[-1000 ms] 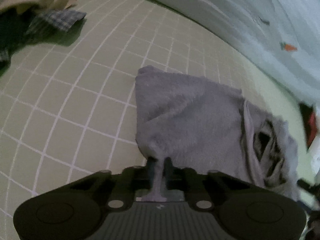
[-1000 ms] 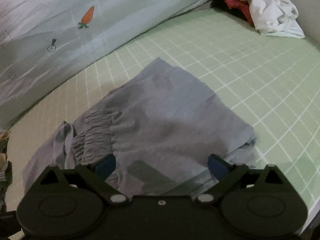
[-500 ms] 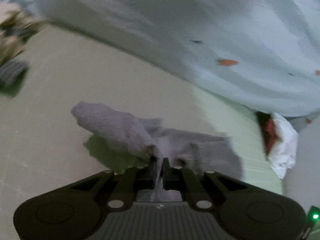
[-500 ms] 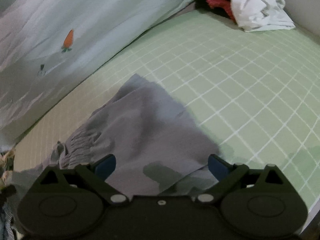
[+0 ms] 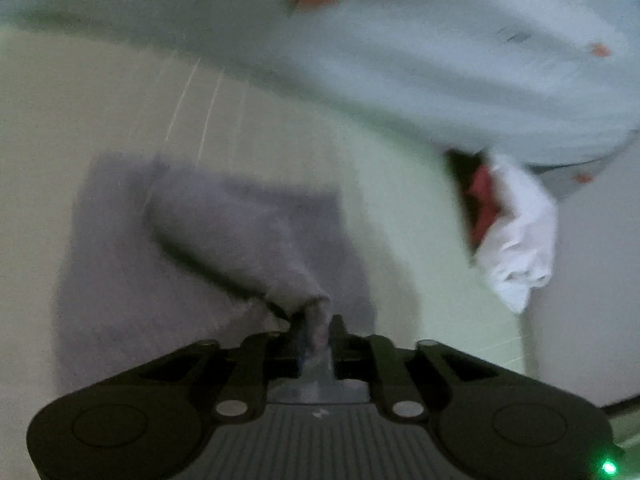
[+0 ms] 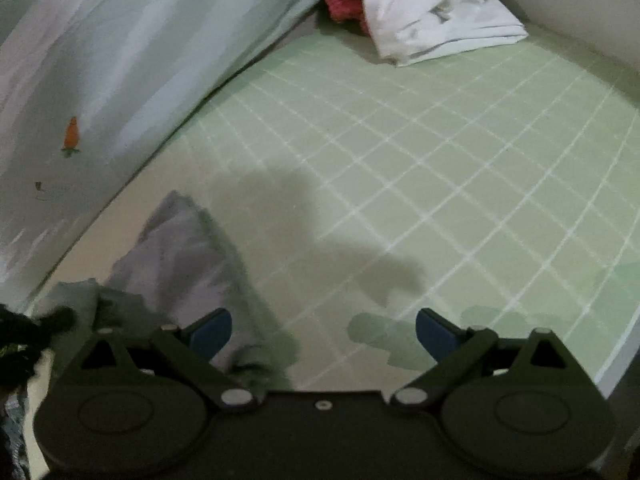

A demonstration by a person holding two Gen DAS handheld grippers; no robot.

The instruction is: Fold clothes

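A grey garment (image 5: 208, 236) lies on the green grid-patterned sheet (image 5: 392, 184). My left gripper (image 5: 318, 330) is shut on an edge of the grey garment and holds a raised fold of it over the flat part. The view is blurred. In the right wrist view the grey garment (image 6: 176, 252) shows at the lower left. My right gripper (image 6: 322, 330) is open and empty above the sheet (image 6: 440, 160), to the right of the garment.
A white garment (image 6: 432, 8) over a red one (image 6: 340, 4) is piled at the far corner, also in the left wrist view (image 5: 520, 232). A pale blue quilt with carrot prints (image 6: 100, 80) runs along the back. Dark clothes (image 6: 20, 344) lie at far left.
My left gripper has pulled the held edge of the grey garment up and across, folding it over. My right gripper has moved right, off the garment, and stays open.
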